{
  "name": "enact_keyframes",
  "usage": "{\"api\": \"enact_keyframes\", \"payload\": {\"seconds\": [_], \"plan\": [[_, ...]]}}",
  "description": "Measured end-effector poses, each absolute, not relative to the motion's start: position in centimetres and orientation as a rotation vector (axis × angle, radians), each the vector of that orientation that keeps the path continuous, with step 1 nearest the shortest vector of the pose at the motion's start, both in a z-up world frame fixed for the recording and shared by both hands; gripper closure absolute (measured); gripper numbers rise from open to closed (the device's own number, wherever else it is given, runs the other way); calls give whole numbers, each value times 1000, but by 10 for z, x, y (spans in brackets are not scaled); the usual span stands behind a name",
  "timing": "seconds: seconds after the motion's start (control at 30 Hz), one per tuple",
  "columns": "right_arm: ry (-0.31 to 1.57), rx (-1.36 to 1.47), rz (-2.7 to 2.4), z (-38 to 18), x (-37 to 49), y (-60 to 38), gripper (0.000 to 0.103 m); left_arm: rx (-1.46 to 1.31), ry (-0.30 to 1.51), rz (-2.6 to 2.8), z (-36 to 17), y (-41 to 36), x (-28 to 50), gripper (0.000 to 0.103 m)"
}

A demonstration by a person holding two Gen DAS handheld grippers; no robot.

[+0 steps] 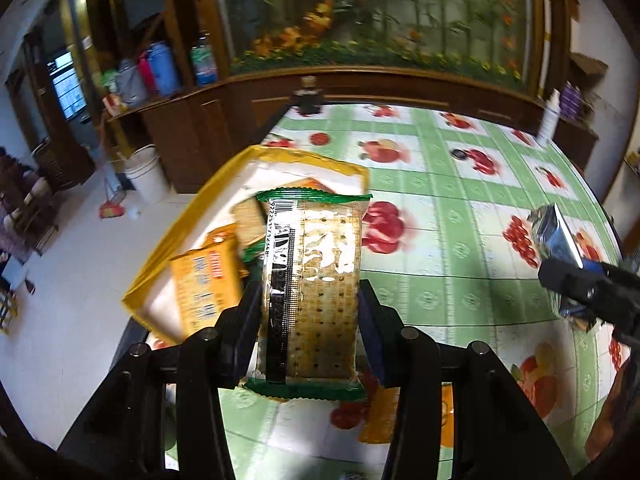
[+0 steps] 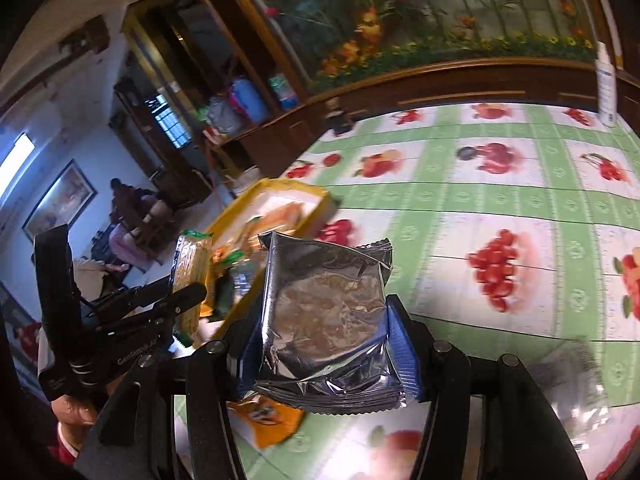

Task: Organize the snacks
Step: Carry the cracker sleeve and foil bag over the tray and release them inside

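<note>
My left gripper (image 1: 310,300) is shut on a clear cracker pack with green ends (image 1: 312,292), held above the table just before a yellow-rimmed tray (image 1: 192,232). The tray holds an orange snack pack (image 1: 204,276) and other packs. My right gripper (image 2: 320,320) is shut on a silver foil snack pack (image 2: 328,316), held above the table to the right of the tray (image 2: 316,200). In the left wrist view the right gripper (image 1: 580,280) with the foil pack (image 1: 554,236) shows at the right edge. In the right wrist view the left gripper (image 2: 176,300) with the cracker pack (image 2: 192,268) shows at left.
The table (image 1: 460,200) has a green-and-white fruit-print cloth. An orange pack (image 2: 268,420) lies on the table under my grippers. A white bottle (image 2: 606,80) stands at the far right edge. A dark small object (image 1: 306,98) stands at the far edge. A wooden cabinet lies behind.
</note>
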State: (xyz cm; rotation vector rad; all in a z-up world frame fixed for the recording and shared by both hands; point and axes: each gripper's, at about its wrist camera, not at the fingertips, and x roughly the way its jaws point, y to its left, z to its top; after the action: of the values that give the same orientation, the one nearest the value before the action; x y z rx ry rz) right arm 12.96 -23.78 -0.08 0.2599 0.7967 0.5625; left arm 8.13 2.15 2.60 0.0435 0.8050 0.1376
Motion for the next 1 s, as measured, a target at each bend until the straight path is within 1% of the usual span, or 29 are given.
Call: {"api": "enact_keyframes", "payload": {"seconds": [0.27, 0.6, 0.8, 1.0], "plan": [[796, 193, 670, 9, 120, -172, 46, -38, 752, 235, 32, 65, 64, 58], [813, 128, 740, 7, 128, -117, 46, -70, 729, 287, 29, 93, 59, 58], [834, 110, 763, 0, 143, -95, 46, -87, 753, 302, 20, 105, 68, 58], [859, 102, 751, -14, 170, -77, 46, -145, 827, 279, 3, 114, 85, 58]]}}
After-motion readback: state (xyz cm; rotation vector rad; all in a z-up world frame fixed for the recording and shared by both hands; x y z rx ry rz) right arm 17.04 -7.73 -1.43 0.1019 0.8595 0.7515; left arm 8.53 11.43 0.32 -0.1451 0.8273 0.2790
